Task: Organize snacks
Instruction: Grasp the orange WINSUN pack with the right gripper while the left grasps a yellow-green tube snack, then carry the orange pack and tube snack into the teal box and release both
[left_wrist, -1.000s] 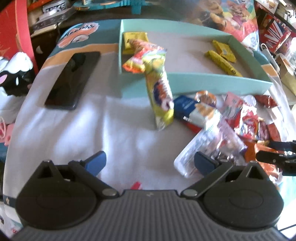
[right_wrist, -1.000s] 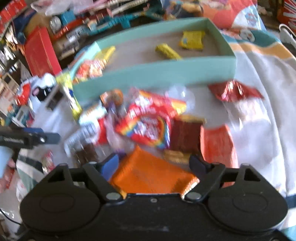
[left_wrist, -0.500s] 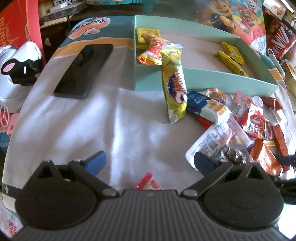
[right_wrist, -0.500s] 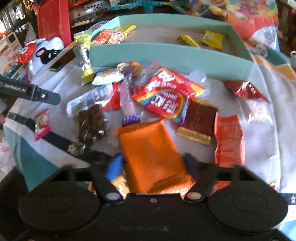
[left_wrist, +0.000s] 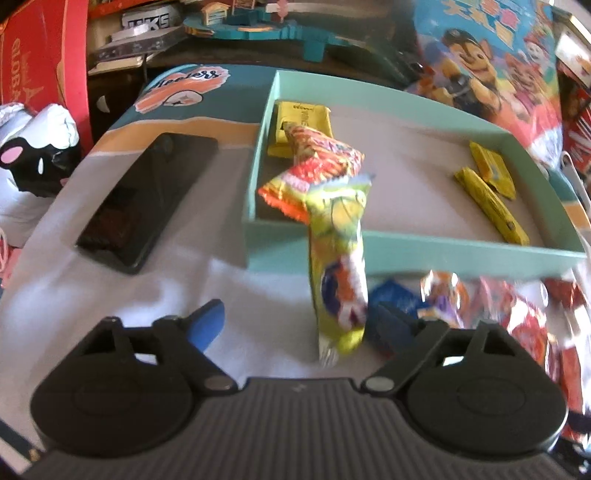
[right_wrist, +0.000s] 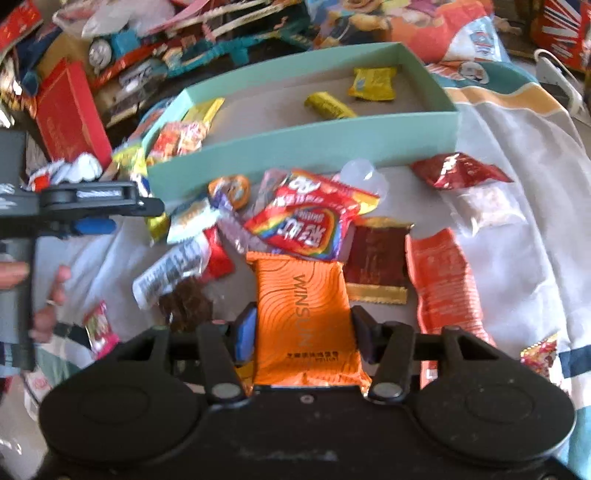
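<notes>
Left gripper (left_wrist: 299, 325): we see its jaws closing, with the lower end of the yellow-green packet (left_wrist: 338, 273) between the blue fingers (left_wrist: 207, 325); the pads do not press on it, a wide gap stays on the left side.
Yellow-green packet: it leans over the near wall of the teal box (left_wrist: 461, 254), top end at the rim, bottom end on the white cloth (left_wrist: 122, 295).
Right gripper (right_wrist: 303, 330): we see its jaws closing on the orange packet (right_wrist: 304, 317); both fingers touch its two long sides, so it is pinching the packet.
Orange packet: at the near edge of the snack pile, just under the red rainbow packet (right_wrist: 308, 225).
Teal box, inside: an orange-red packet (left_wrist: 317, 166) and a yellow packet (left_wrist: 299, 125) in the left corner, two small yellow packets (left_wrist: 487, 192) at the right side.
Snack pile: loose on the cloth, near the front wall of the box, with a dark red packet (right_wrist: 376, 258) and a red-orange wrapper (right_wrist: 443, 280) to the right.
Black phone (left_wrist: 147, 195): flat on the cloth, left of the box, well apart from it.
Hand (right_wrist: 40, 295): at the far left in the right wrist view, holding the handle of the left gripper.
</notes>
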